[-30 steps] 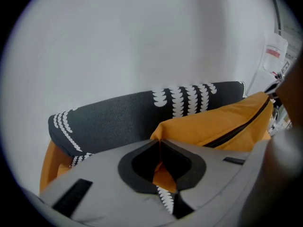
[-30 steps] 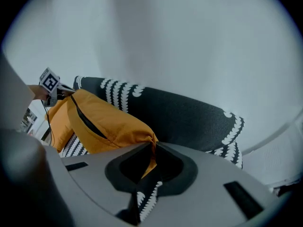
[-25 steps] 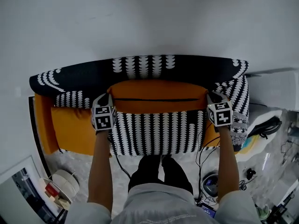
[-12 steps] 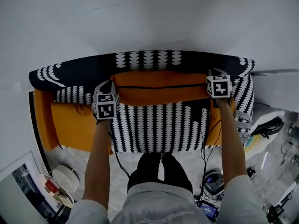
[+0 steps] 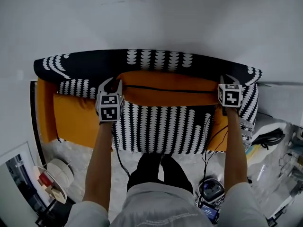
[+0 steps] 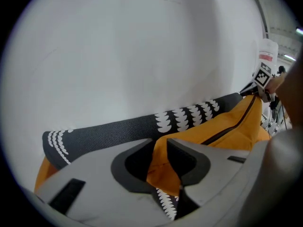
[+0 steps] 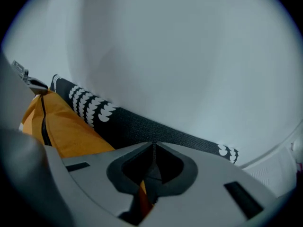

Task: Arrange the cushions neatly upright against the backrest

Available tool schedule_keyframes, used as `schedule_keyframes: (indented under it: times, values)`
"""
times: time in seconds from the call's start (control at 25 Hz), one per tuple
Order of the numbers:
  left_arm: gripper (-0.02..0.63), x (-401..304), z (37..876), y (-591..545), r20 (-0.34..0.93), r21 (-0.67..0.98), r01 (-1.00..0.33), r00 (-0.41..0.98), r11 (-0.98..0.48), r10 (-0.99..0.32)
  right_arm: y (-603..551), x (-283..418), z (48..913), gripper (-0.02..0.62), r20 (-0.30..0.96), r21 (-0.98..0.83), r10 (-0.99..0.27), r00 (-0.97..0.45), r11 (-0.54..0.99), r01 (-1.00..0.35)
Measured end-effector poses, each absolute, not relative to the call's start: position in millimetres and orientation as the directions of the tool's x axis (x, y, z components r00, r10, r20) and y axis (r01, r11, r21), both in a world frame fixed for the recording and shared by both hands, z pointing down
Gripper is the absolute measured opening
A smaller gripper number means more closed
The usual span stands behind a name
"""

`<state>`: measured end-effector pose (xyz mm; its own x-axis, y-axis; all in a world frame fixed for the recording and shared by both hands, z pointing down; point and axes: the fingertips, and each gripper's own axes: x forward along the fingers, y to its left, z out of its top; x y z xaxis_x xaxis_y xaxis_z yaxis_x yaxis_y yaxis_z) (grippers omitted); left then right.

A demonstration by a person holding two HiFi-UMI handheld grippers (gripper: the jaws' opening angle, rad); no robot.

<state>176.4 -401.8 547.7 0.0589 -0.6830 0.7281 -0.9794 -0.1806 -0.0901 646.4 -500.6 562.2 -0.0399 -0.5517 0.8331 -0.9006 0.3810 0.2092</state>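
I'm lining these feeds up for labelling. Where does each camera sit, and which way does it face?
Head view: on the person's head, looking steeply down at the sofa; forearms, legs, left gripper and right gripper show.
Left gripper view: on that gripper, facing the wall; its jaws, just opened, flank the cushion's corner.
Right gripper view: on that gripper, facing the wall; jaws shut on the cushion.
All share the cushion and backrest.

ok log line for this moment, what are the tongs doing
left tongs: just opened, orange cushion corner between | right tongs: shut on cushion edge | cushion: against backrest
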Motion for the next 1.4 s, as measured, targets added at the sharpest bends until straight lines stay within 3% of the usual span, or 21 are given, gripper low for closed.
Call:
schedule_keyframes:
  times: [0.2, 0.32, 0.44, 0.6, 0.84, 1.16, 1.4]
  values:
    - [0.135, 171.4, 522.0, -390.1, 0.673, -0.105, -0.983, 0.042, -0.151, -0.739, -496.2, 651.5, 514.4, 0.005, 0.757, 0.274, -0.653, -0.024, 0.351, -0.896]
    - [0.135, 173.9, 493.1, -371.9, 0.625, -0.109, -0.986, 0.029, -0.124, -0.780, -479.1, 659.1, 467.3, 0.005, 0.693, 0.221, -0.720, -0.047, 0.274, -0.936]
    - [0.133, 170.4, 460.2, -346.3, 0.581, -0.101, -0.991, 0.008, -0.082, -0.814, -453.7, 647.3, 429.9, 0.005, 0.669, 0.182, -0.732, -0.128, 0.328, -0.927]
    - [0.091, 166.9, 411.5, -289.6, 0.539, -0.126, -0.991, -0.026, -0.050, -0.842, -404.5, 624.2, 392.8, 0.005, 0.665, 0.186, -0.693, -0.278, 0.514, -0.837]
    - [0.018, 165.2, 350.6, -164.1, 0.505, -0.118, -0.992, -0.099, 0.045, -0.857, -321.6, 596.2, 337.7, 0.003, 0.617, 0.170, -0.674, -0.405, 0.618, -0.768]
    - [0.018, 206.1, 294.5, -15.1, 0.428, -0.108, -0.976, -0.217, 0.189, -0.878, -236.6, 534.5, 301.4, 0.003, 0.583, 0.123, -0.548, -0.600, 0.789, -0.602]
    - [0.018, 189.6, 269.7, 84.1, 0.388, -0.093, -0.935, -0.350, 0.342, -0.853, -174.2, 451.1, 276.7, 0.003, 0.564, 0.103, -0.410, -0.717, 0.896, -0.431]
